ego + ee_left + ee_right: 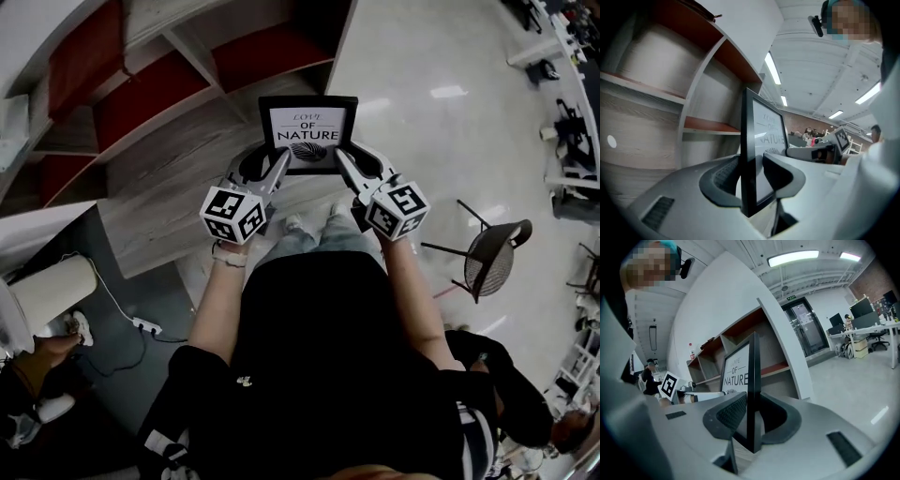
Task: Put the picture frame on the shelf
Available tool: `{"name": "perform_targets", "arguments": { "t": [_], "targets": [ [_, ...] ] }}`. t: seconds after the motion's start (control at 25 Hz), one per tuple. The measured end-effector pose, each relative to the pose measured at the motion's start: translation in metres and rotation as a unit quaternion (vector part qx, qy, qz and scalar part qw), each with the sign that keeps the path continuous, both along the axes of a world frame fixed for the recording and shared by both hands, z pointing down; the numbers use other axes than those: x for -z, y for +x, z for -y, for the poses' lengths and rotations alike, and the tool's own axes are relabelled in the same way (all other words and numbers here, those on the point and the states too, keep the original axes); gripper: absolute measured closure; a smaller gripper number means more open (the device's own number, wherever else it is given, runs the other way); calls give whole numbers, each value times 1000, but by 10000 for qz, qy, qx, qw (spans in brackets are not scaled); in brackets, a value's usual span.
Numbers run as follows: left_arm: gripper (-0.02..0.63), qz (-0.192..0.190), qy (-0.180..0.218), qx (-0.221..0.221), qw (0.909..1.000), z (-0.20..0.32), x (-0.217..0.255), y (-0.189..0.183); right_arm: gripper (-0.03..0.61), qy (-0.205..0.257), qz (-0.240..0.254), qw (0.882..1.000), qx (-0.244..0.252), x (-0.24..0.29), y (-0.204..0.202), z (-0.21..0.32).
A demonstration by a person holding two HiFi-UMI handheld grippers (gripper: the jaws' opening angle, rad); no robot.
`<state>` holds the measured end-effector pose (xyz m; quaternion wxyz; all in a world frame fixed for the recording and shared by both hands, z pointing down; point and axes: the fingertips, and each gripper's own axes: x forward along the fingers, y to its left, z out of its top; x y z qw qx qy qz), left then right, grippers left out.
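Head view: the picture frame [308,134] is held upright in front of the person, over the near edge of the shelf [159,183], a wood-grain unit with red-backed compartments. The frame's printed face, reading "LOVE OF NATURE", is turned back toward the person and away from the shelf. Its top edge lies farthest from the person. The left gripper [277,167] is clamped on the frame's left edge and the right gripper [345,164] on its right edge, so 2 grips carry it.

Left gripper view: the frame [761,136] stands edge-on between the jaws, 1 pad pressing its glass front and 1 its back. Its long axis appears to run up and down. The shelf compartments [705,124] lie just behind it.

Right gripper view: the jaws are closed on the frame's [738,371] other edge, again 1 pad on each side, with the shelf [776,367] close behind it.
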<state>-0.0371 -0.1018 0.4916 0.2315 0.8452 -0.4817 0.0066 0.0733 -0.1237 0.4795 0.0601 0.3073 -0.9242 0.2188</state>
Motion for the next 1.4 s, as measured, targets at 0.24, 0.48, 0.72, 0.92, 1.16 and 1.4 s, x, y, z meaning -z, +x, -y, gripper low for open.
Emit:
{"name": "perform_targets", "arguments": {
  "t": [0.24,0.48,0.72,0.92,1.16,1.4],
  "targets": [
    [471,97,-343,558,9978,2,-38,-11,508,-241,-268,9971,669,-33,-14,15],
    [471,206,-342,1047,9937,-13,-34,-8,506,-46,-443,9936,1038,-25,-14,5],
    [471,438,-632,-557,9955,-94,48,20,506,-506,-447,9964,-520,54,22,-110],
    [469,632,-606,-722,9935,-92,72,21,506,-442,-536,9945,-786,76,22,-115],
    [469,629,-643,-453,9949,-68,34,14,506,-377,-705,9931,-858,38,14,-88],
    [469,720,-560,-346,9952,-34,11,10,503,-394,-685,9926,-918,11,12,-51]
  ]
}}
